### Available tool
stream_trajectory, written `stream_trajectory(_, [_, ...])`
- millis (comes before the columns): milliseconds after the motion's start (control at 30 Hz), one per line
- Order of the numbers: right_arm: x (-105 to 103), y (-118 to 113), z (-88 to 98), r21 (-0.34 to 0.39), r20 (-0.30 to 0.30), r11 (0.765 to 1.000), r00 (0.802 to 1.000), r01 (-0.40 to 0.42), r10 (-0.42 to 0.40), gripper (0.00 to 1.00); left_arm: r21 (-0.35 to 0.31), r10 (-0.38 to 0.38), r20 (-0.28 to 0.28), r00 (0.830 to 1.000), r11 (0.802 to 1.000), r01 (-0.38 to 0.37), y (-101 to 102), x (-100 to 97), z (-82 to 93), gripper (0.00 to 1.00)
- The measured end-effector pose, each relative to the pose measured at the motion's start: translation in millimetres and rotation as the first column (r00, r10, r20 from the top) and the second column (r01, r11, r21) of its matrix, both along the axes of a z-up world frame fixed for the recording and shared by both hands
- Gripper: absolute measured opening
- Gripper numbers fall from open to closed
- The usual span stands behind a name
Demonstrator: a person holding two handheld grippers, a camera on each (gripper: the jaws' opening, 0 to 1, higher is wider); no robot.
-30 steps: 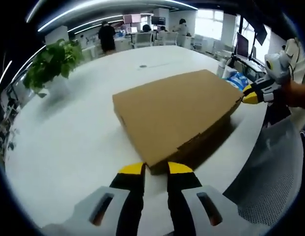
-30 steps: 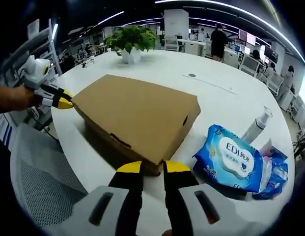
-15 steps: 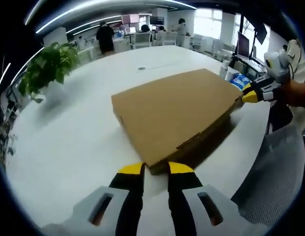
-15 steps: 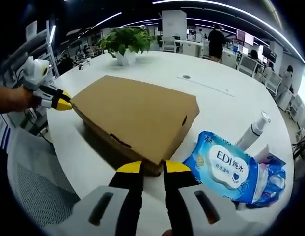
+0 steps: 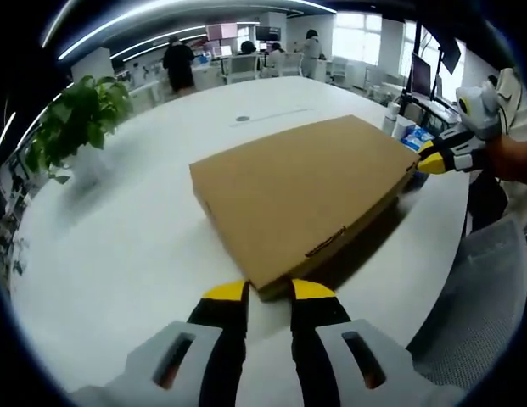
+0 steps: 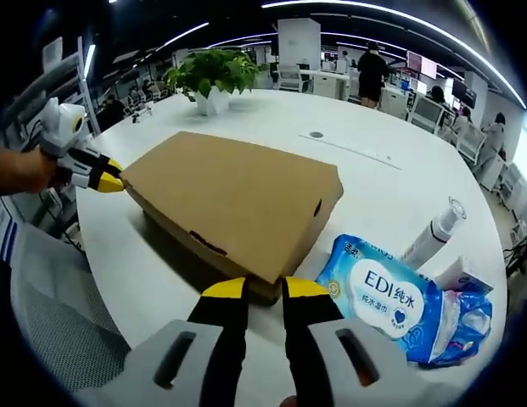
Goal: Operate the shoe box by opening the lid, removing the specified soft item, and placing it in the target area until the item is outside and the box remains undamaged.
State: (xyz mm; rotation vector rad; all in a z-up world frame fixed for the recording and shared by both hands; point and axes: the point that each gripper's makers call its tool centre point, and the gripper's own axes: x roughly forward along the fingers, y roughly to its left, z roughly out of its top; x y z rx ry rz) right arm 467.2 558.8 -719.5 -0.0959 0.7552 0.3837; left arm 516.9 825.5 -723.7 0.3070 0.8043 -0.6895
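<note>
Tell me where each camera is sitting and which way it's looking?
Left gripper view: rides on the left gripper at one front corner of the box, looking along the box toward the plant; the right gripper and a forearm show at the far corner.
Right gripper view: rides on the right gripper at the other front corner, looking along the box, wipes beside it; the left gripper and a hand show.
Both share the box, the plant and the white table.

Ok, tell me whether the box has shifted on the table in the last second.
Yes, slightly. In the right gripper view the box has drawn nearer to the wipes pack, rightward against the table's hole.
</note>
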Motion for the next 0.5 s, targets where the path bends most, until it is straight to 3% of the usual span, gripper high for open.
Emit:
stream_trajectory(267, [-0.6,-1.5,-0.7,0.007,-0.002,1.0,1.0,0.009,-0.009,0.13,0.002,0.015,-0.004,1.0,1.0,-0.015,0.3,0.4,-1.1,0.15])
stream_trajectory(500, [-11.1,-7.8,3.5,0.013,0.001,0.999,0.999,0.041,-0.041,0.19,-0.014,0.039,0.006,0.999,0.999,-0.038,6.8,-6.0,4.3,0.23])
